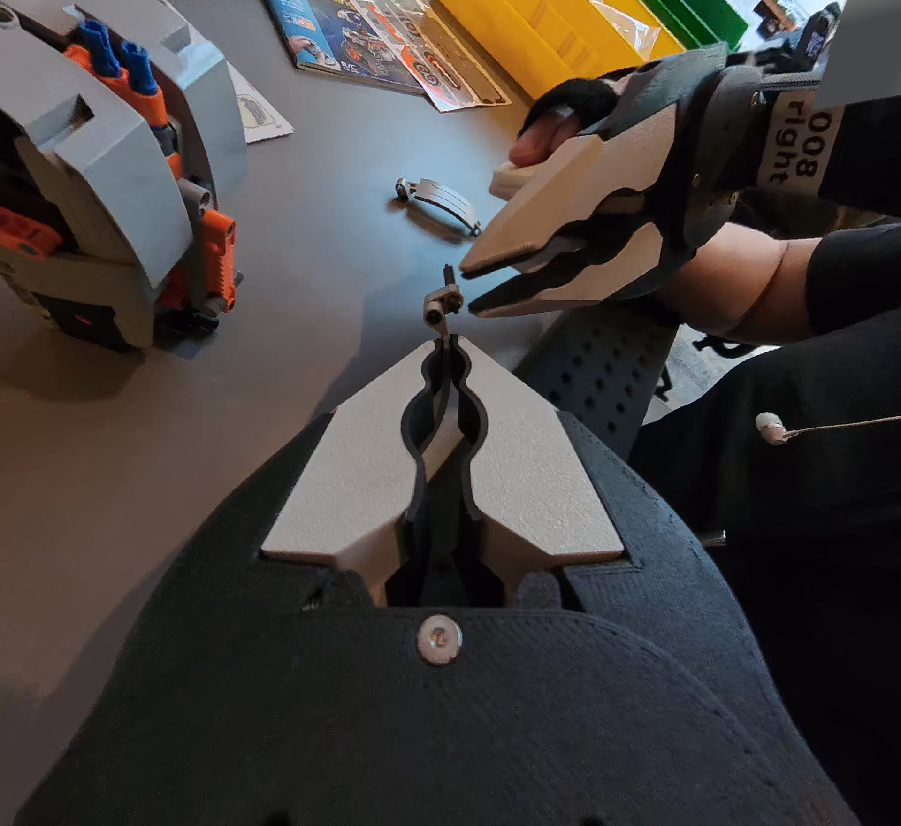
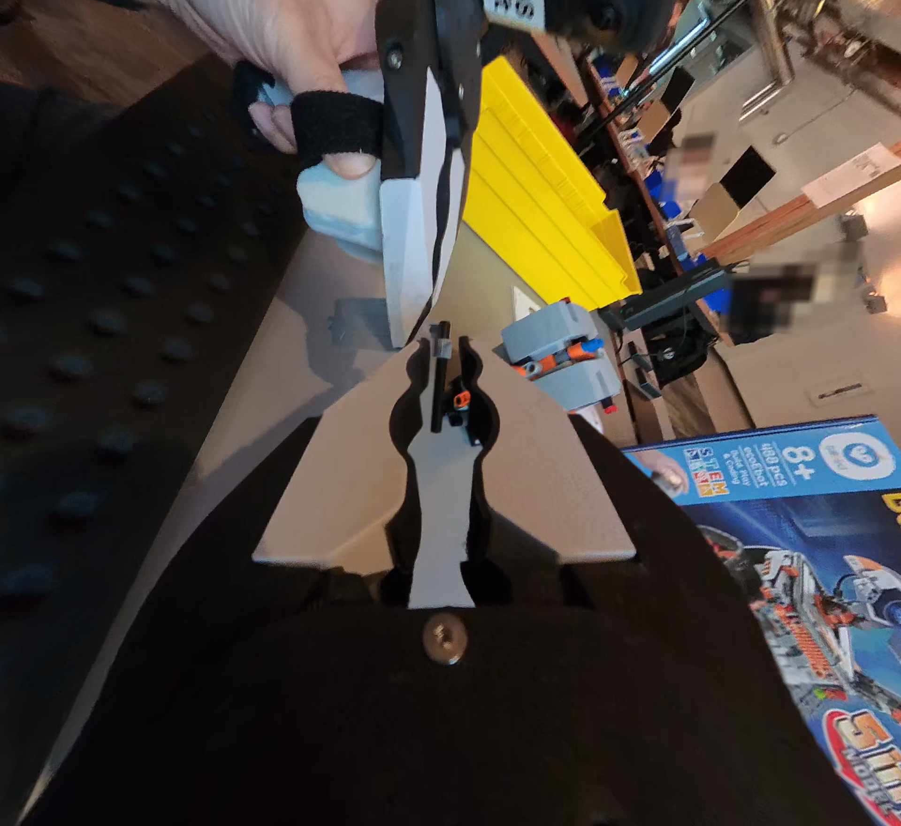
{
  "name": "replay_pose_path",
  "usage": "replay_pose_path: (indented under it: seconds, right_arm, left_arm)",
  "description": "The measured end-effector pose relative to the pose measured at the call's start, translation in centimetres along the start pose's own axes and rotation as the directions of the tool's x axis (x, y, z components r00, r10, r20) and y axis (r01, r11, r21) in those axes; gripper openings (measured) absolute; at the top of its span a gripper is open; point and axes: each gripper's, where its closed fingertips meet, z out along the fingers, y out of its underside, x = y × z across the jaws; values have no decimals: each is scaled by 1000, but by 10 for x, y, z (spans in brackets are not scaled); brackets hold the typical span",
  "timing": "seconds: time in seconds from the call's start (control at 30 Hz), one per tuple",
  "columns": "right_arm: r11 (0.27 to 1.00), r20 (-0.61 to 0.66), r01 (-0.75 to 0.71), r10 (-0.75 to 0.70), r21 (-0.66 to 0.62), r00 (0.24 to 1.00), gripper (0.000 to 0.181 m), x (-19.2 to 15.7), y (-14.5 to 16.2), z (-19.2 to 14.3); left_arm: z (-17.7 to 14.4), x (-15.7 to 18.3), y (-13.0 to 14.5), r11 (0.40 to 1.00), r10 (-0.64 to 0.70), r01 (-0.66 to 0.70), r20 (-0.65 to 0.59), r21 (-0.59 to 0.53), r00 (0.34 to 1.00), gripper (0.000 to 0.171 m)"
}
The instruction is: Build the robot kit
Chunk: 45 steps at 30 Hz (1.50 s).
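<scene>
Left claw [image 1: 447, 339] clamps a small grey connector [image 1: 441, 307] carrying a black pin [image 1: 448, 273], held up over the grey table [image 1: 302, 237]. Right claw [image 1: 465, 288] hovers just beside the pin, tips slightly apart. A curved grey panel [image 1: 439, 205] lies beyond; a half-built grey-and-orange model [image 1: 112, 168] stands nearby.

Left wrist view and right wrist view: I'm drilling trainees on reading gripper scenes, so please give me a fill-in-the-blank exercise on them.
1. The left gripper is shut on a small ____ connector piece with a black pin.
2. The right gripper has its jaws ____, beside that piece.
3. The bin behind the booklet is ____.
4. A curved grey panel lies loose on the ____.

Missing words: grey; open; yellow; table
</scene>
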Motion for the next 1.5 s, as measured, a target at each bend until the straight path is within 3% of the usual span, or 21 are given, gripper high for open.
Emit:
replay_pose_path:
  seconds: [0.13, 0.27, 0.57, 0.77, 0.87, 0.97, 1.5]
  right_arm:
    - [991, 47, -128, 130, -38, 990, 10, -5, 7, 5]
    - [991, 22, -130, 130, -17, 991, 5, 0, 4, 2]
    - [987, -52, 131, -137, -94, 989, 5, -3, 4, 3]
    - [993, 44, -110, 111, -35, 993, 22, -5, 0, 0]
    - [997, -16, 23, -24, -68, 1000, 34, -5, 2, 2]
    - [980, -104, 144, -159, -135, 982, 33, -1, 5, 6]
    - [938, -236, 217, -283, -270, 930, 23, 8, 15, 19]
  left_arm:
    - [0, 2, 1, 998, 52, -51, 34, -28, 998, 0]
    - [-1, 5, -4, 999, 34, -34, 33, -3, 999, 0]
    - [-5, 6, -5, 997, -71, 71, 0, 5, 997, 0]
    - [-7, 8, -12, 995, -82, 83, -26, 53, 996, 0]
    - [-8, 7, -18, 986, -136, 140, -55, 85, 989, 0]
    - [-9, 4, -20, 975, -188, 195, -73, 109, 980, 0]
    - [-9, -13, -25, 927, -321, 328, -68, 182, 945, 0]
